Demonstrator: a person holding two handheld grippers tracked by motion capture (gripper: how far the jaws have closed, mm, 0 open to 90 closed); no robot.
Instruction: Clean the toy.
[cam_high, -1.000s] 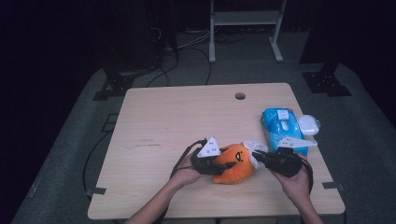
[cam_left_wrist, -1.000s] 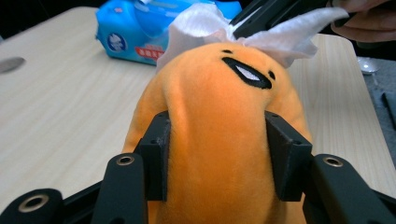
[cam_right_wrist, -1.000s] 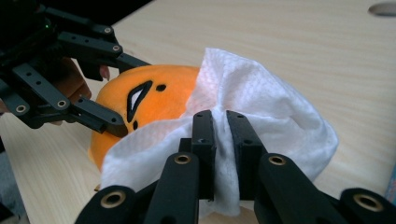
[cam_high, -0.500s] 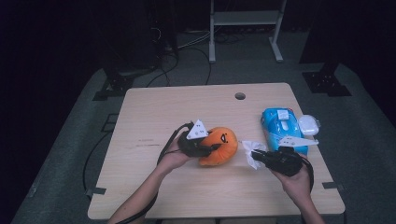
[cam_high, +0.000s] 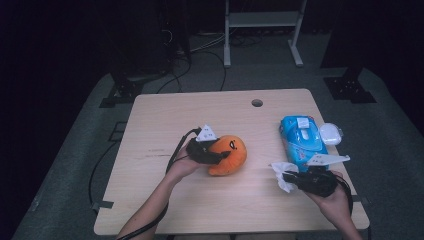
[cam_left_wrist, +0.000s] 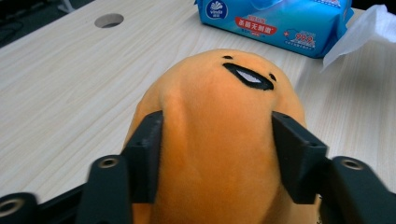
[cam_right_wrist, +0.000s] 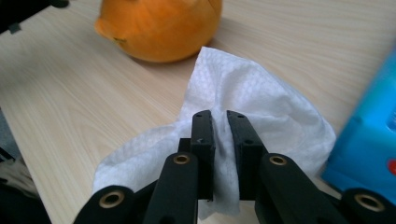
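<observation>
Pale woodgrain table, round plush toy

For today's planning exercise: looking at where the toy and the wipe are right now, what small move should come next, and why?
Probably bring the right tongs across so the wipe meets the toy. The right tongs are shut on the wipe, which hangs free beside the pack. The left tongs clamp the toy on both sides, face up on the table. A gap of bare wood separates wipe and toy.
</observation>
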